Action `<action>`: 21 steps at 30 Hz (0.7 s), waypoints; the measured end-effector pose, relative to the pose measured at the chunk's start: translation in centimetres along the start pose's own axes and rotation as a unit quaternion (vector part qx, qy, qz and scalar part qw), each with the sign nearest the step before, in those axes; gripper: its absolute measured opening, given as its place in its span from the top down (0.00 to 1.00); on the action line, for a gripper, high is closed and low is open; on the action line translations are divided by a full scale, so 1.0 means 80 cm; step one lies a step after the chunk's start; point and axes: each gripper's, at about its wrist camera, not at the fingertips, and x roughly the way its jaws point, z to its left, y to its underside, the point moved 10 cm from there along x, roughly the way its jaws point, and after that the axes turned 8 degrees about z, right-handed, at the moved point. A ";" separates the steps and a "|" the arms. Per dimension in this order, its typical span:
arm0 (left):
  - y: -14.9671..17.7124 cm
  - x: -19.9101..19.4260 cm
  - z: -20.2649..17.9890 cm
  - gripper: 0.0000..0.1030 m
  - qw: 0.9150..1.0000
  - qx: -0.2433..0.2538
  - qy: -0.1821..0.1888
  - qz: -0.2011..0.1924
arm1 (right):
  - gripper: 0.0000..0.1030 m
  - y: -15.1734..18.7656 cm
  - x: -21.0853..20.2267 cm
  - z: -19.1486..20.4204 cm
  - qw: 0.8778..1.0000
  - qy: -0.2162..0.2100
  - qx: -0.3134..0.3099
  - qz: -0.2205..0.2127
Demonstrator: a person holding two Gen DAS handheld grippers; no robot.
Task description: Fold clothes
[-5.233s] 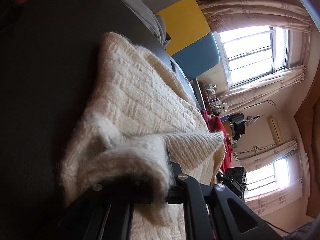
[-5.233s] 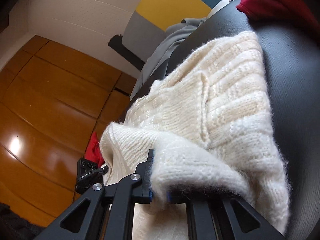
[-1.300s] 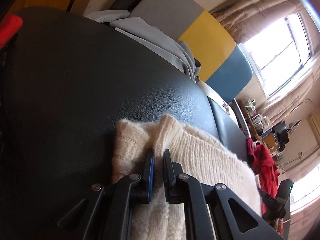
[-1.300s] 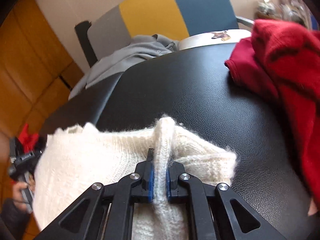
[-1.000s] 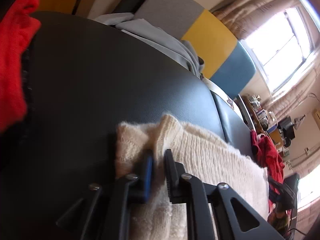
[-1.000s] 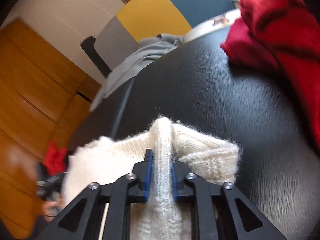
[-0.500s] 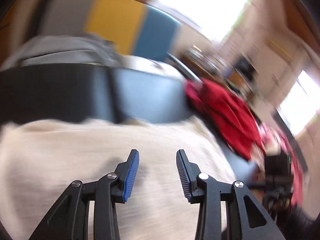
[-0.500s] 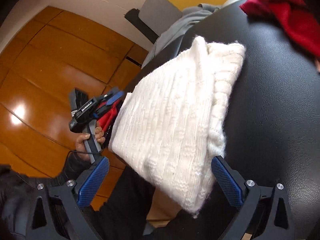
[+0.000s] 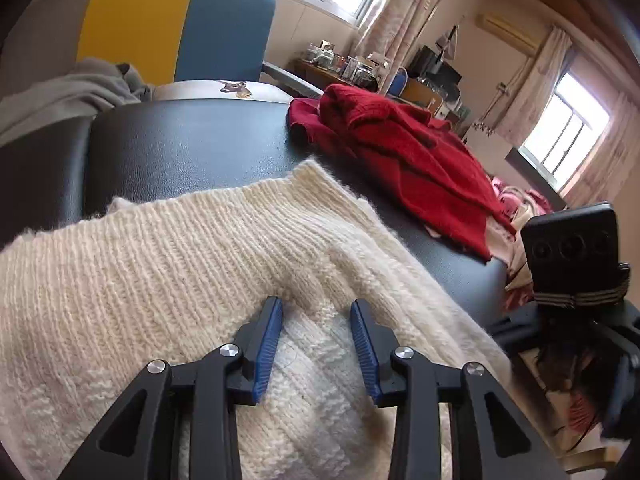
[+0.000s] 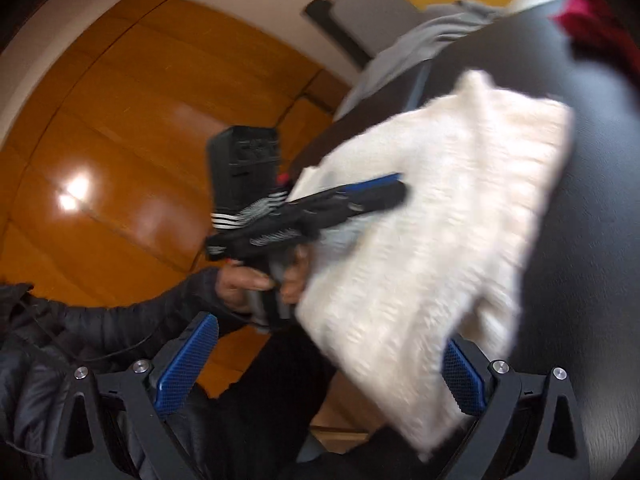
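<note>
Both tools off the folded cream sweater [image 9: 168, 264]: left tool [image 9: 316, 320] part-open, right tool [image 10: 328, 364] wide, empty.

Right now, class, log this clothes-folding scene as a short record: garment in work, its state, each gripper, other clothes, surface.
garment: cream sweater
state: folded, lying flat
left gripper: open, over the sweater, gripping nothing
right gripper: wide open at the sweater's edge, gripping nothing
other clothes: red sweater, grey garment
surface: black padded top

Both hand-held grippers, left [image 9: 316, 334] and right [image 10: 328, 360], have just opened, releasing the folded cream sweater [image 9: 168, 264].
</note>
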 end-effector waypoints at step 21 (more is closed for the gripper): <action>0.000 -0.033 0.013 0.65 0.994 -0.106 0.016 -0.039 | 0.00 0.008 -0.070 0.007 0.985 0.168 0.032 -0.002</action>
